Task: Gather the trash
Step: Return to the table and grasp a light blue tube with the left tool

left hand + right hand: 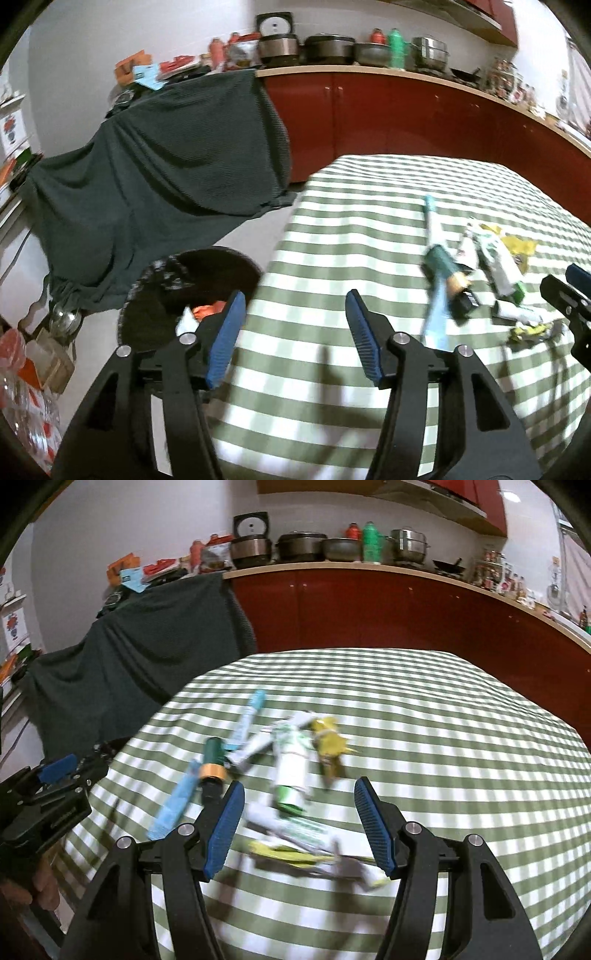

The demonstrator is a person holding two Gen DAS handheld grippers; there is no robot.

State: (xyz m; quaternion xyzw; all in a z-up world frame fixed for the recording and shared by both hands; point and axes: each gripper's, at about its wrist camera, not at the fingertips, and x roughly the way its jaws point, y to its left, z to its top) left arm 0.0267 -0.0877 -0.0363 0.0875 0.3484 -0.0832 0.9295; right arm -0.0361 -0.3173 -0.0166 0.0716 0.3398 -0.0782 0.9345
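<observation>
The left gripper (295,328) hangs over the edge of the surface (369,221), which is covered by a green-and-white checked cloth; its blue-padded fingers (229,332) are spread apart with nothing between them. Just beside that edge, on the floor, stands a dark bin (199,291) with some orange and white scraps lying inside. The right gripper (299,823) is over the surface, its fingers (373,827) also spread and empty, pointing down at the trash (291,771), a loose cluster of wrappers and tubes lying near the middle of the cloth. In that cluster a light-blue wrapper (177,805) lies at the left, a dark-green tube with an orange band (212,760) next to it, a white-and-green packet (291,764) in the middle and a yellow wrapper (327,742) at the right; more white and yellow-green pieces lie right in front of the right fingers, blurred. Behind the surface a dark cloth (159,162) is draped over something, and red cabinets (369,609) carry pots and bottles on their top.
</observation>
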